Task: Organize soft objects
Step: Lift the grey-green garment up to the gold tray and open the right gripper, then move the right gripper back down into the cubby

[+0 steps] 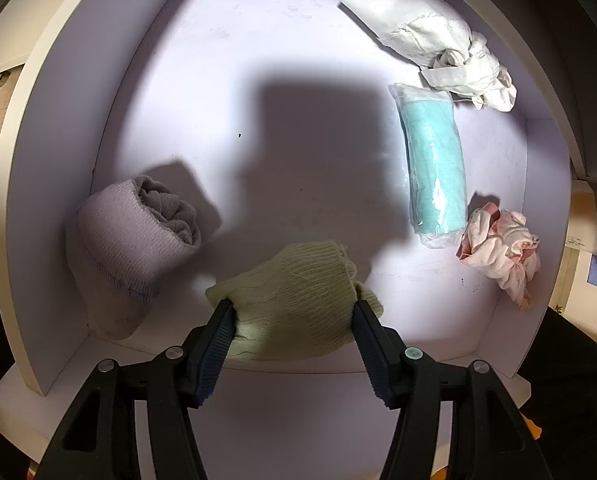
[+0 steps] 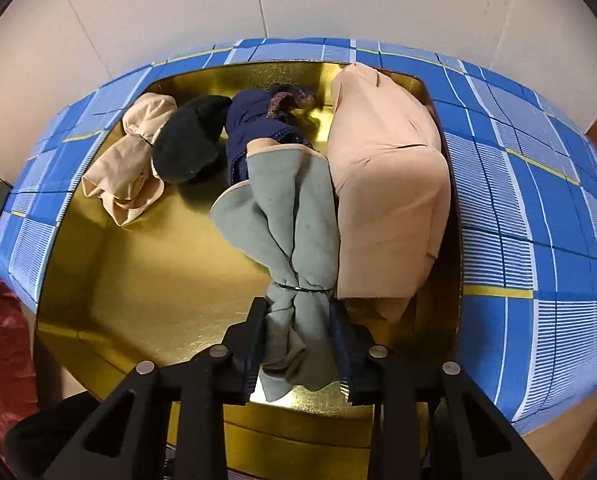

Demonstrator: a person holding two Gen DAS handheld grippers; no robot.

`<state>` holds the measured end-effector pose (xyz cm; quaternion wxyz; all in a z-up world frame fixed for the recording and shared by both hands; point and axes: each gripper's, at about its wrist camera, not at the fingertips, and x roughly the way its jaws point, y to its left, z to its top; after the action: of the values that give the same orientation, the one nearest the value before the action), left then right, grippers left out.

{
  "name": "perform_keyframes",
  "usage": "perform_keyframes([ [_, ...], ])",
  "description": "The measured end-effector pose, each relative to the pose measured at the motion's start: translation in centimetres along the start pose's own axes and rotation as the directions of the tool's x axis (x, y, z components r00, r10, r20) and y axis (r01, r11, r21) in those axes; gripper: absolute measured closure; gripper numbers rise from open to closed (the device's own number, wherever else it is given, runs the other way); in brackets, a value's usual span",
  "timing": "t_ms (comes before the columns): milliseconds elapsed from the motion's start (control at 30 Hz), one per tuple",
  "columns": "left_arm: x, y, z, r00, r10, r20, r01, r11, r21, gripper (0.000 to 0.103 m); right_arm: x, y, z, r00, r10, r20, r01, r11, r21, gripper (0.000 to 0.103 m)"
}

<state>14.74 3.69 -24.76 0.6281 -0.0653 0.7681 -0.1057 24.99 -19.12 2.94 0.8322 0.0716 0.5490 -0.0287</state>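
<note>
We see two boxes. The bigger one, in the right wrist view, is a gold-lined box (image 2: 110,280) with a blue checked rim. Along its right wall lies a large folded peach cloth (image 2: 386,184); toward the back sit a tan bundle (image 2: 134,160), a black bundle (image 2: 190,140) and a navy bundle (image 2: 254,128). Our right gripper (image 2: 298,340) is clamped on the tied end of a grey cloth bundle (image 2: 286,216), which leans against the peach cloth, with its far end against the navy bundle.

In the left wrist view we look into a white box (image 1: 50,152). Our left gripper (image 1: 292,320) pinches a cream knit sock roll (image 1: 294,292) by both sides, near the front wall. Just beside it on the left stands a lilac sock roll (image 1: 134,240). On the right lie a teal roll in plastic wrap (image 1: 434,164), a white knotted cloth (image 1: 426,36) and a small pink cloth (image 1: 502,244).
</note>
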Motion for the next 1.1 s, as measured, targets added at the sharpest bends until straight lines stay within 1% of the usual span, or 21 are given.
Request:
perform_keyframes([
  [67,0.1,-0.2,0.0,1.000,0.005,-0.002,-0.005,1.000,0.004,0.041,-0.6,-0.4,-0.5,0.999,0.046,0.011,-0.047,0.999,0.021,0.070],
  [133,0.3,-0.3,0.0,1.000,0.006,-0.006,-0.006,1.000,0.005,0.040,-2.0,-0.9,-1.3,0.994,0.089,0.065,-0.090,0.996,0.021,0.067],
  [200,0.5,-0.4,0.0,1.000,0.005,-0.008,-0.005,1.000,0.000,0.039,-3.8,-1.0,-2.4,0.987,0.106,0.121,-0.105,0.994,-0.013,0.065],
  [267,0.7,-0.3,0.0,1.000,0.004,-0.009,-0.004,1.000,-0.005,0.038,-4.8,-1.0,-3.5,0.980,0.119,0.159,-0.113,0.993,-0.043,0.063],
  [333,0.8,-0.4,0.0,1.000,0.003,-0.008,-0.003,1.000,-0.007,0.038,-6.2,-1.3,-5.0,0.969,0.149,0.199,-0.137,0.988,-0.073,0.057],
  [367,0.9,-0.4,0.0,1.000,0.002,-0.006,-0.003,1.000,-0.006,0.038,-6.7,-1.5,-5.7,0.961,0.169,0.219,-0.154,0.985,-0.082,0.056],
  [400,0.9,-0.3,0.0,1.000,0.001,-0.005,-0.002,1.000,-0.006,0.038,-7.1,-1.7,-6.1,0.956,0.179,0.231,-0.163,0.983,-0.086,0.055],
  [433,0.9,-0.3,0.0,1.000,0.000,-0.003,0.000,1.000,-0.006,0.038,-7.8,-2.1,-7.2,0.949,0.197,0.246,-0.179,0.979,-0.096,0.054],
  [533,0.9,-0.2,-0.1,1.000,-0.004,0.001,0.004,1.000,0.000,0.038,-8.5,-2.4,-9.4,0.937,0.229,0.264,-0.204,0.971,-0.122,0.054],
  [600,0.9,-0.1,-0.2,1.000,-0.005,0.004,0.005,1.000,0.004,0.038,-8.6,-2.4,-10.8,0.933,0.244,0.264,-0.211,0.966,-0.150,0.053],
  [667,1.0,-0.1,-0.4,1.000,-0.005,0.007,0.005,1.000,0.006,0.038,-8.2,-2.2,-12.8,0.938,0.237,0.253,-0.196,0.965,-0.174,0.052],
  [767,0.9,-0.1,-0.6,1.000,-0.008,0.011,0.007,1.000,0.008,0.038,-6.7,-2.2,-14.8,0.950,0.226,0.215,-0.190,0.966,-0.175,0.052],
  [833,0.8,-0.1,-0.7,1.000,-0.010,0.013,0.009,1.000,0.008,0.038,-4.6,-2.1,-16.2,0.966,0.200,0.162,-0.174,0.971,-0.165,0.052],
  [867,0.8,0.0,-0.8,1.000,-0.010,0.014,0.010,1.000,0.010,0.038,-3.9,-2.2,-16.6,0.971,0.191,0.147,-0.167,0.972,-0.162,0.052],
  [967,0.8,-0.1,-1.0,1.000,-0.009,0.019,0.009,1.000,0.017,0.038,-0.6,-2.2,-17.8,0.986,0.156,0.060,-0.145,0.978,-0.152,0.052],
  [1033,0.8,-0.2,-1.1,1.000,-0.007,0.022,0.007,1.000,0.025,0.038,2.0,-2.1,-18.4,0.995,0.095,-0.021,-0.097,0.983,-0.158,0.052],
  [1067,0.7,-0.3,-1.1,1.000,-0.007,0.024,0.006,1.000,0.027,0.039,3.5,-2.3,-18.7,0.995,0.058,-0.076,-0.069,0.987,-0.148,0.052],
  [1100,0.6,-0.3,-1.1,1.000,-0.007,0.026,0.006,1.000,0.029,0.039,4.4,-2.4,-18.9,0.994,0.041,-0.105,-0.055,0.989,-0.137,0.052],
])
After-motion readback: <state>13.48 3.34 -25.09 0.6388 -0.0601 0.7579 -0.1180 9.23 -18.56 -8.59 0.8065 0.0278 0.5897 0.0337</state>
